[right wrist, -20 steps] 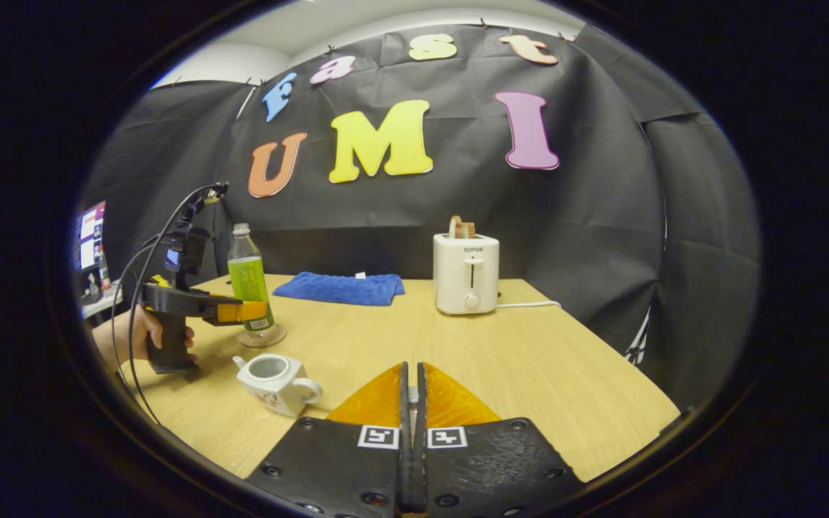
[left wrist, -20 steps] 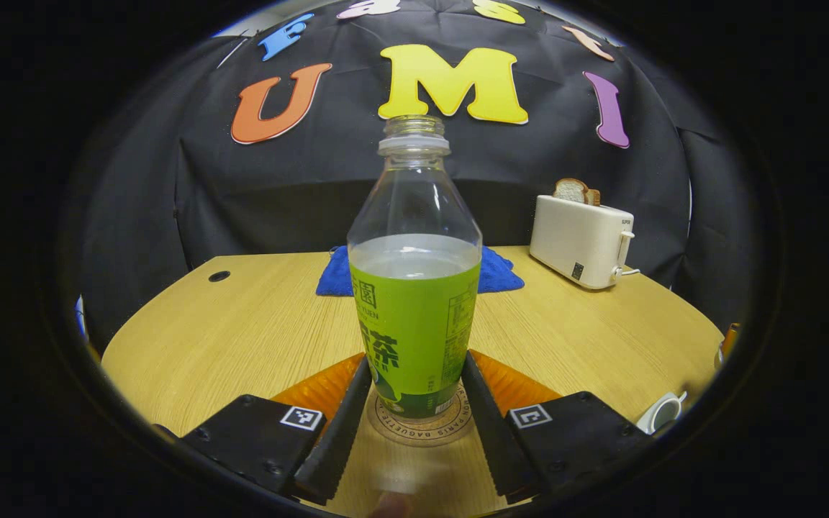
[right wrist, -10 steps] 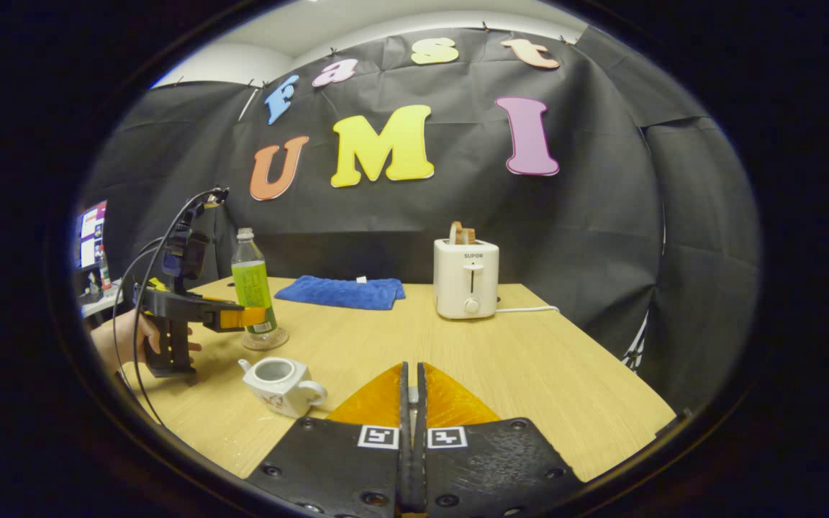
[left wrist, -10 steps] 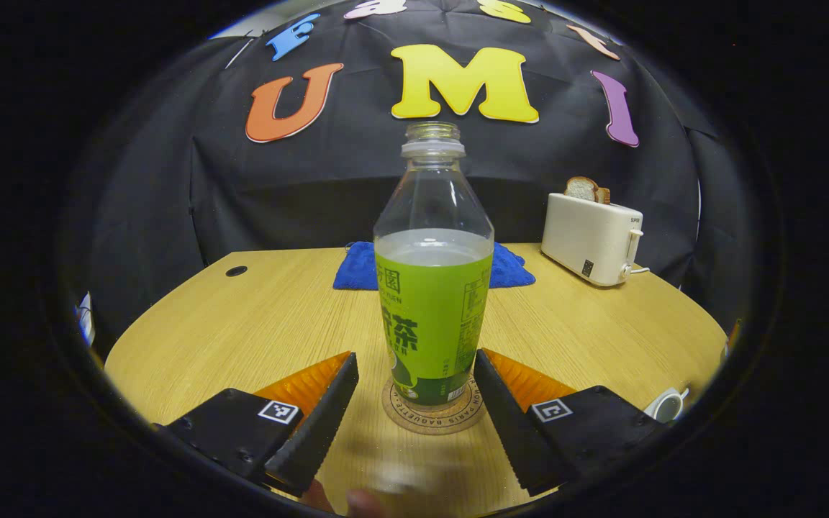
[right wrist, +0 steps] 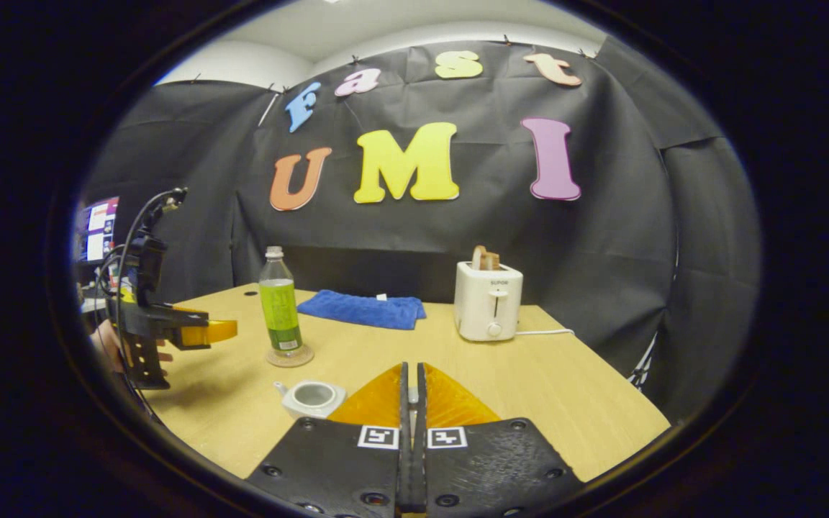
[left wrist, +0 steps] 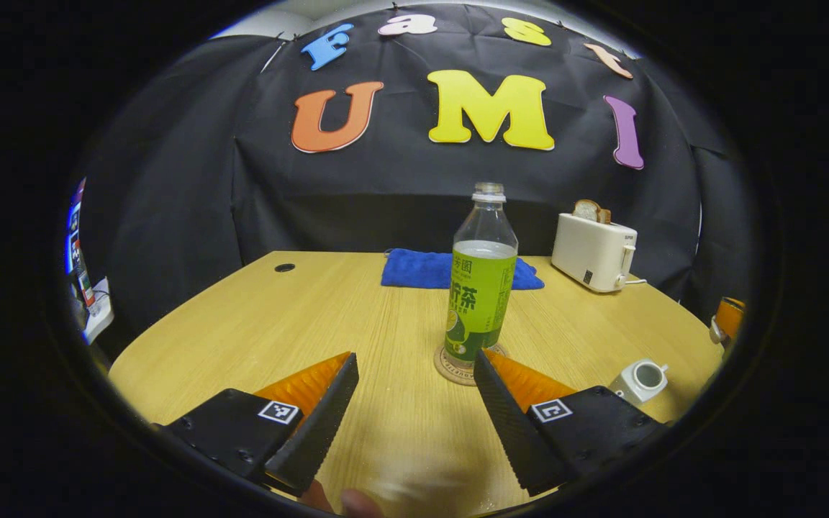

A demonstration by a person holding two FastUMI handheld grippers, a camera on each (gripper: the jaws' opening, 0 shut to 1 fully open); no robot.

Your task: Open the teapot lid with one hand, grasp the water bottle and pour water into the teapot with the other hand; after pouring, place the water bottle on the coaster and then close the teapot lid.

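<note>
Clear plastic water bottle w/ green label (left wrist: 481,288), uncapped, stands upright on round cork coaster (left wrist: 458,365) on the light wood desk (left wrist: 314,316). Small white ceramic teapot (left wrist: 639,380) sits near it, lid off, opening bare. Left hand-held gripper (left wrist: 414,403) has jaws wide apart, short of the bottle, touching nothing. Right hand-held gripper (right wrist: 410,410) has fingers pressed together; can't tell what's between them
</note>
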